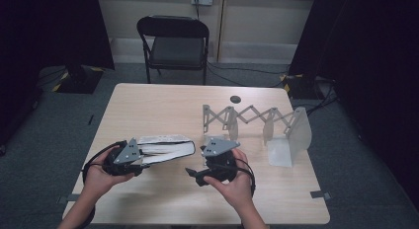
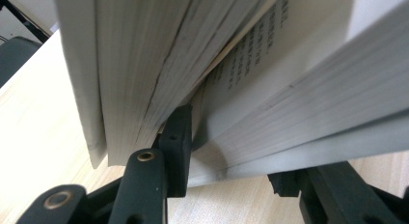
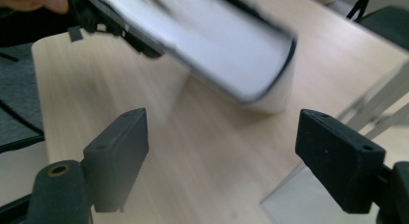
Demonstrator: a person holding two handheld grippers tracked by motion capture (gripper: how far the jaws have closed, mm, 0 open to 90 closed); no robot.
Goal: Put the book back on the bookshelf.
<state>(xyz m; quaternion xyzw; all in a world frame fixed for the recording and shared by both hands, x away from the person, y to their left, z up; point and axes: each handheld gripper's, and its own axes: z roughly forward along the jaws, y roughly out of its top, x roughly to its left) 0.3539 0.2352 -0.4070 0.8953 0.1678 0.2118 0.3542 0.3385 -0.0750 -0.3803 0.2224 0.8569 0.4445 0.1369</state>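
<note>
Lower left of the high view: left gripper point(image 1: 141, 162), held in the person's left hand point(image 1: 101, 177), jaws on the near end of the book point(image 1: 165, 147)
Left jaws: narrowed onto part of the book's pages; in the left gripper view one black pad sits wedged inside the fanned pages, the other lies under the lowest block of pages, so they pinch that lower part
Book: thick, partly fanned open, printed text visible on one leaf; it sits lower centre-left of the table point(image 1: 158, 108), lifted at the gripped end
Right gripper point(image 1: 195, 175): lower centre of the high view, in the right hand point(image 1: 237, 182), just right of the book
Right jaws: spread wide with nothing between them; bare wood shows in the gap in the right gripper view, the book beyond it, blurred
Surface: pale wooden tabletop; a folding white rack point(image 1: 257, 123) stands at centre right
Room: grey carpet, a black chair point(image 1: 174, 44) at upper centre, dark curtains at both sides
</note>
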